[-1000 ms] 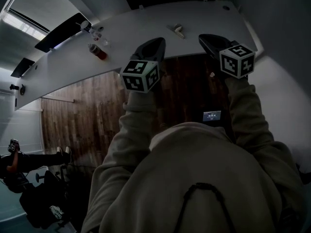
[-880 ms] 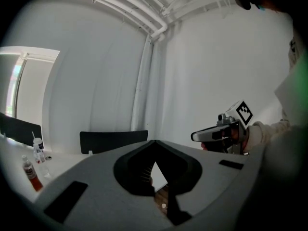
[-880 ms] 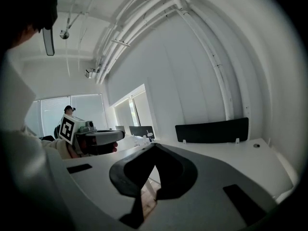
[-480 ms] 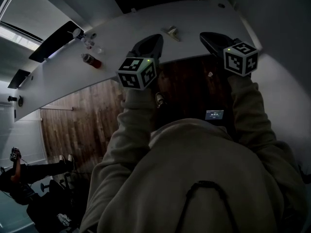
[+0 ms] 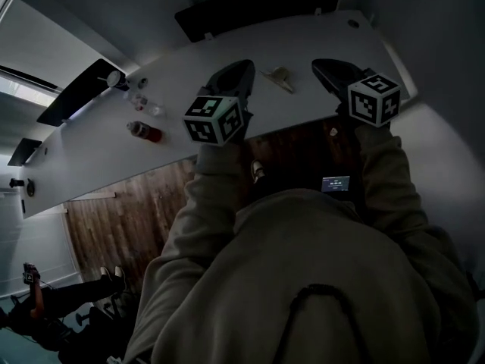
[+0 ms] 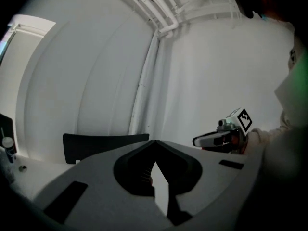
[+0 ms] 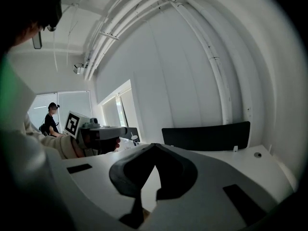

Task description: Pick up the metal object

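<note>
Left gripper [image 5: 242,68] and right gripper [image 5: 324,66], jaws together and empty, flank the metal object [image 5: 278,76] toward the table's [image 5: 91,150] right end; arriving unopened, they would probably knock it away.

the head view is dim and underexposed: the table [image 5: 311,40] is its palest patch, the sweater [image 5: 303,279] below it nearly black. both gripper views are brighter and evenly lit, edges bowed, corners dark. in the right gripper view a window [image 7: 72,109] left of the table glows, and the right gripper [image 7: 155,146] looks soft up close.
</note>
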Tool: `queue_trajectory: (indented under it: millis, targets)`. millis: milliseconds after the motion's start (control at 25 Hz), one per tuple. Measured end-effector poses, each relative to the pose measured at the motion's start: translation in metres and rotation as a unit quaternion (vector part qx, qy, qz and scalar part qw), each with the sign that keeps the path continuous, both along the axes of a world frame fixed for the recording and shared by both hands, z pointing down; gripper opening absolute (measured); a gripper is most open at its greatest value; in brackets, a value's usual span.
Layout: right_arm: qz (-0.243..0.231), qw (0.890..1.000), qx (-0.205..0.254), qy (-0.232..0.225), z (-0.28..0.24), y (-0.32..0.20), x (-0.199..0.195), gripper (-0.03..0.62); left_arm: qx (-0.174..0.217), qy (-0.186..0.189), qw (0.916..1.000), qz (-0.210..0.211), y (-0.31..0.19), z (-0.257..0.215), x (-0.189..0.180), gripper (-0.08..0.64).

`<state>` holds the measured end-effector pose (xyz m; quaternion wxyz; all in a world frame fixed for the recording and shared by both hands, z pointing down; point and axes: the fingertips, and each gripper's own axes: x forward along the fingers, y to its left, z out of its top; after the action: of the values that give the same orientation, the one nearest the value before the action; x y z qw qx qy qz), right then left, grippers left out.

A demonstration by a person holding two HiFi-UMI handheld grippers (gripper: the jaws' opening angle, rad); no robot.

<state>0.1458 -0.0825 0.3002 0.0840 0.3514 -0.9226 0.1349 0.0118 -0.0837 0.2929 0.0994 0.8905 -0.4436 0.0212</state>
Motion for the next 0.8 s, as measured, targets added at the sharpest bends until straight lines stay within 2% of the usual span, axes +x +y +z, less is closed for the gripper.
queue_trajectory:
  millis: [360,480,640,800]
  targets:
    - [0.021,1.000,-0.002,0.014,-0.009,-0.102,-0.066,0.018,0.012,-0.009,0.9998,0.016,-0.119,-0.011,-0.068,0.003]
    - [0.037,0.999,-0.002,0.015,-0.009,-0.124,-0.073,0.018,0.011,-0.011,0.9997,0.021,-0.147,-0.004,-0.084,0.003]
    - [0.045,0.999,-0.010,0.023,-0.005,-0.142,-0.080,0.018,0.009,-0.003,0.9999,0.004,-0.174,0.000,-0.106,0.003]
    - [0.056,0.998,-0.018,0.032,-0.004,-0.158,-0.076,0.018,0.013,-0.007,0.9999,0.003,-0.188,-0.003,-0.112,0.003]
